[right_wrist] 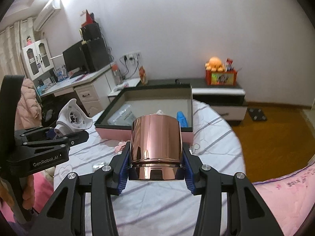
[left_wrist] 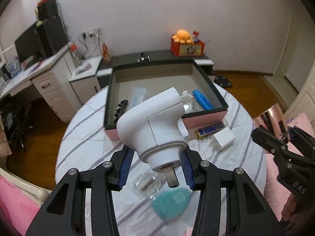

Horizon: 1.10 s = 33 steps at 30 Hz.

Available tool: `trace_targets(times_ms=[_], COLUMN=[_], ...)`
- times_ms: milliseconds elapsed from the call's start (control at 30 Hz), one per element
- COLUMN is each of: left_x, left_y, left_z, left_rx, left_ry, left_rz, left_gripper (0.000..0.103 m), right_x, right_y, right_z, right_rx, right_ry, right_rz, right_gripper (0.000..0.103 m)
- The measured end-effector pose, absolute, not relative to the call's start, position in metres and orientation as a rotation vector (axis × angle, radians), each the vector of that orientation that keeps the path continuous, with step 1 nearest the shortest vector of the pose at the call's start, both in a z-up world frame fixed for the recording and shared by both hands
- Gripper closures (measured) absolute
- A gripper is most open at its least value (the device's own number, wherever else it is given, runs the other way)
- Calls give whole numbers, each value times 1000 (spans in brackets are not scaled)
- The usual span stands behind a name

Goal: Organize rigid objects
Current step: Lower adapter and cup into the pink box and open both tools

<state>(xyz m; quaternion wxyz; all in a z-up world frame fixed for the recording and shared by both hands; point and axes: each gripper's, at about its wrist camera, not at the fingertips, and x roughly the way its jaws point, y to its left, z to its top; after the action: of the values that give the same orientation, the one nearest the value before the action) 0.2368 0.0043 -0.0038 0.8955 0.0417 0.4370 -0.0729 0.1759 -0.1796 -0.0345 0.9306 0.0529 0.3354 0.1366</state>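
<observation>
While both loads are carried toward the box, I have the left gripper pinching a white dryer and the right gripper pinching a copper cup. Next, I judge, each must clear the near wall, lower, then release. Beyond my fingers the box holds a blue tube, a comb and a clear packet.

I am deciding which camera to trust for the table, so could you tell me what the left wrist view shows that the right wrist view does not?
Only the left wrist view: a teal oval pad, a small white cube charger and a blue-and-gold battery on the striped cloth.
Only the right wrist view: the white air conditioner.
Both: the pink open box, the white plastic device and the copper metal cup.
</observation>
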Motion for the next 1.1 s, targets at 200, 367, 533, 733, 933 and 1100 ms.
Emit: trace_targets(times_ms=[200,367,533,733,933,1100], left_x=[308,358,395,427,453,470], left_y=[-5,-3,3,10,12,10], left_z=[-20,-29,-42,-55,-57,-62], left_rx=[98,65,15,-2,-40,-55], left_ry=[1065,1182,1255,1276,1287,1302], left_rz=[-167,-166,-147,-99,-108,-115], left_gripper=[57,57,57,57,57,57], right_x=[247,296,342,380,406,418], right_y=[-180,-185,-186,-181,-179,-181], right_z=[-37,-37,-50,-76,-91,-91], right_rx=[128,133,146,162,170,177], right_ry=[805,909,1006,1100,1156,1159], right_rz=[296,282,277,301,310,311], right_gripper=[55,55,55,55,55,55])
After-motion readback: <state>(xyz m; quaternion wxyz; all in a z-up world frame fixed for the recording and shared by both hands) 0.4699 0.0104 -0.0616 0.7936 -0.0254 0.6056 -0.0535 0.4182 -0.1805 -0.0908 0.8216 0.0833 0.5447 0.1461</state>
